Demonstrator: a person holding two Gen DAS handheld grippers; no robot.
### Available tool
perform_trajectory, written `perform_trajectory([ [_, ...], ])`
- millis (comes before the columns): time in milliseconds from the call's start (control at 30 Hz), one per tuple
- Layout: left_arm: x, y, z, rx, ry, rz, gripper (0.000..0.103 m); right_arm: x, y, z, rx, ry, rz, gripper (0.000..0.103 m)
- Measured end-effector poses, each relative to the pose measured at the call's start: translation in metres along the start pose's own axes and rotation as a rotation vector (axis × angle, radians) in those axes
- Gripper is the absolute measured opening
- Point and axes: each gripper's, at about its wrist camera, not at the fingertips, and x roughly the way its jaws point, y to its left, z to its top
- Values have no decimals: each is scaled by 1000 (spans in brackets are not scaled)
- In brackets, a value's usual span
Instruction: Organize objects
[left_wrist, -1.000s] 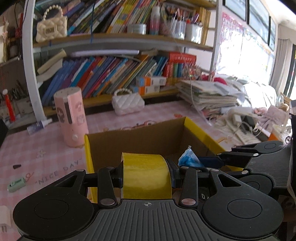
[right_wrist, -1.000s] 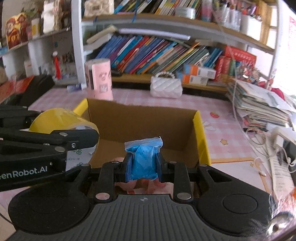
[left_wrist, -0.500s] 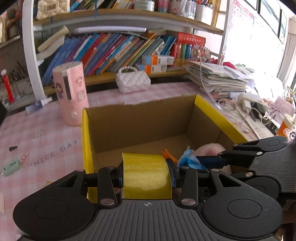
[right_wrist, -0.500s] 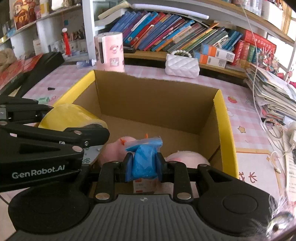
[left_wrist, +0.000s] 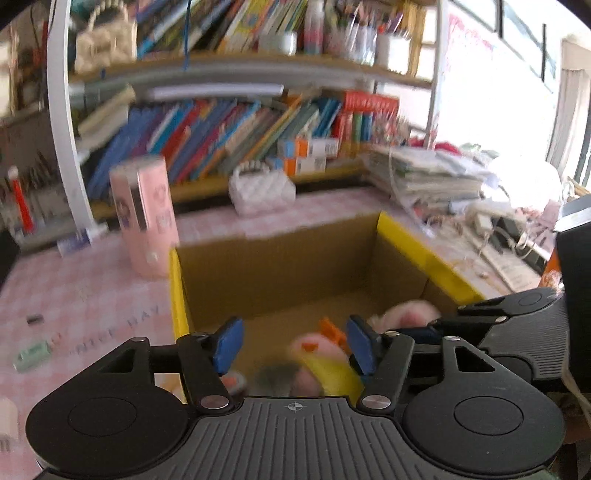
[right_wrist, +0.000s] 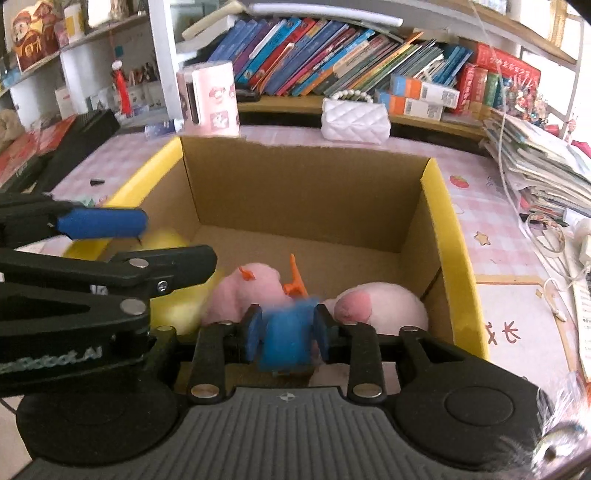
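A pink checked surface (right_wrist: 491, 218) before crowded bookshelves (right_wrist: 332, 55) carries a pink canister (right_wrist: 210, 98), a white quilted purse (right_wrist: 355, 120) and an open cardboard box (right_wrist: 303, 195). The left hand-held gripper (left_wrist: 295, 345) hangs over the box, jaws wide and empty, the yellow tape roll (right_wrist: 166, 291) lying below it beside pink plush toys (right_wrist: 251, 291). The right hand-held gripper (right_wrist: 286, 334), also over the box, has its pads parted slightly around the blue packet (right_wrist: 286, 341); I cannot tell whether they grip it.

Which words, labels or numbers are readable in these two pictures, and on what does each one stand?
"enRobot.AI": side of the left tongs, blurred, with the first letter cut off.
"NICE" and "AY": pink tablecloth, smeared and only partly legible.
"长": same tablecloth, right of the cardboard box. The character beside it is unclear.
Too small or blurred to read: the book spines, the orange boxes and the pink canister.
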Motion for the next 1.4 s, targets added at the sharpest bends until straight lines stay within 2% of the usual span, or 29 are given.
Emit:
perform_trajectory([
  [267,-41,3,6,-14,-107,4,73,-36,4,1,47,-97,-45,39],
  [600,-93,18,-22,-77,-143,12,75,-90,10,-26,152,-192,-165,45],
  [767,-105,21,-54,-62,-99,22,80,-108,22,-53,206,-181,-205,46],
  [1000,-120,34,-99,-79,16,29,80,-107,53,-95,249,-60,-219,46],
  [1400,-160,67,-146,-121,129,101,81,-116,132,-133,200,0,-186,58],
])
